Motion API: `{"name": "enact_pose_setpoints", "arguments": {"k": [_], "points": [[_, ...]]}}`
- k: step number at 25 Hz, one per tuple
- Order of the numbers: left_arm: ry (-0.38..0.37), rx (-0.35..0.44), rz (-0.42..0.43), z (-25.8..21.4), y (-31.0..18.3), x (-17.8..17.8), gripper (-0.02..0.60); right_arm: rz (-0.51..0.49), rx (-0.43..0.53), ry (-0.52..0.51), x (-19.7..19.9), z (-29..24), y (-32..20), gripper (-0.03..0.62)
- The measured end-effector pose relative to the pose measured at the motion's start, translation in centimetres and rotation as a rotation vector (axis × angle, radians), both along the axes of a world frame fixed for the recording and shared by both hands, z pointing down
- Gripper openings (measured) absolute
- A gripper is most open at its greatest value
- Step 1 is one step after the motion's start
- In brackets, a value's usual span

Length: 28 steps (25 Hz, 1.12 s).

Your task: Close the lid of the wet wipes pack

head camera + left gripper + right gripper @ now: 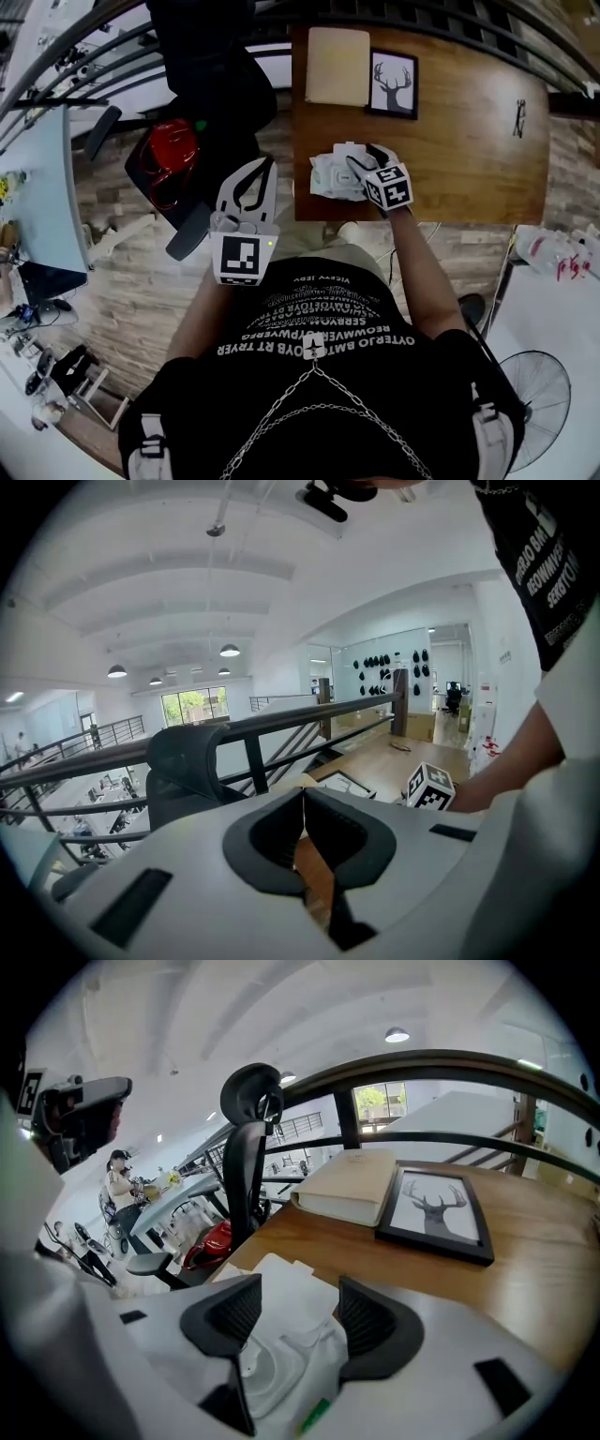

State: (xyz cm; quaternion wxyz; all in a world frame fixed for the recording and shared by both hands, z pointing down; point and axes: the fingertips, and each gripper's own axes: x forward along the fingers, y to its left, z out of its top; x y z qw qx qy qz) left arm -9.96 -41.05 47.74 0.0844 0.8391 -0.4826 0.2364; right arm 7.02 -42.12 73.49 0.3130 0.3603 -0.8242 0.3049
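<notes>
Head view first: at the left, off the table's edge and over the floor, the left gripper (267,169) hangs idle with its jaws pressed together on nothing. I take it that hand is simply parked out of the way, since the job looks manageable with one tool. Its own view confirms the tips meet (303,794), with only bare wood behind them.

Moving right, the wet wipes pack (328,173) lies at the near left corner of the table (469,141), close enough to reach easily. The right gripper (364,155) hovers just over it, pointing down. In the right gripper view its jaws stand wide apart (298,1307), with the pack (281,1354) beneath and between them but neither pad pressing on it. A crumpled wipe (319,1340) pokes up from the opening, so the lid looks not yet shut. That tuft may need tucking in before the lid will seat.

Further back sit a closed book (337,66) and, to its right, a framed deer picture (393,84), both well clear.
</notes>
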Motion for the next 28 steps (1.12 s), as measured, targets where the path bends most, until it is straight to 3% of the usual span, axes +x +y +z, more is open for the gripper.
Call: {"name": "enact_pose_setpoints", "arguments": {"k": [11,28], "points": [[-0.014,0.021,-0.002,-1.1,0.5,-0.9,0.028,-0.013,-0.048,0.003,-0.2,1.7,-0.2,0.256],[0.006,0.102,-0.018,-4.2,5.9,1.3,0.028,-0.082,0.075,-0.014,0.3,-2.9,4.6,0.255]]}}
